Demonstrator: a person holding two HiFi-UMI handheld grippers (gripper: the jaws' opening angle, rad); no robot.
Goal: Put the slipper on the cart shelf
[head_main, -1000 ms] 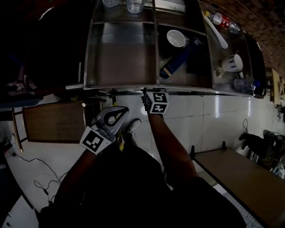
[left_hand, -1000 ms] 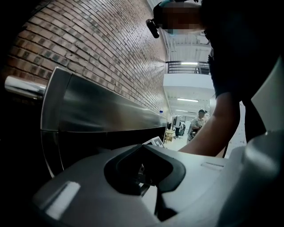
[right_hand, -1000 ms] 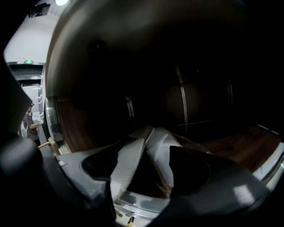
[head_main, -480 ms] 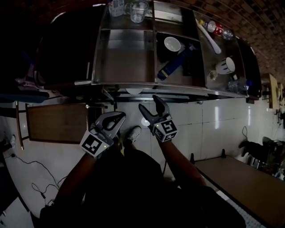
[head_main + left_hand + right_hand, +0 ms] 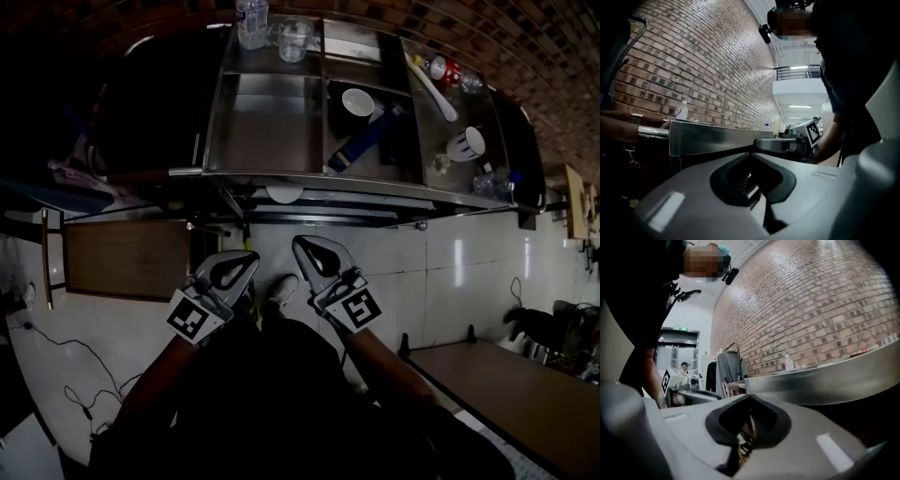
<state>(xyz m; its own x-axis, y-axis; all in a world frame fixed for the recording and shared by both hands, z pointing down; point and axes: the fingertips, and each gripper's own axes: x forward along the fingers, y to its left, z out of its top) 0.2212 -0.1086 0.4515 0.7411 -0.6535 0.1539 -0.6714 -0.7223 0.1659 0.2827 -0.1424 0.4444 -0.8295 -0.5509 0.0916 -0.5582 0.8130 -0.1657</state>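
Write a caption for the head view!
Empty left gripper shut, empty right gripper just closed, side by side facing a steel cart holding bowl, glass and bottle.

Left hand-held gripper point(image 5: 251, 257) shut; right point(image 5: 299, 244) just closed, empty.

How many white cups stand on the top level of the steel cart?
2. One white cup sits in the steel cart's middle compartment, beside a long blue object. The second white cup is in its right compartment. Dark corners may hide more.

bowl point(image 5: 357, 101) in middle compartment of cart point(image 5: 272, 175), mug point(image 5: 465, 143) to its right, bottle point(image 5: 251, 21) and glass point(image 5: 294, 39) behind
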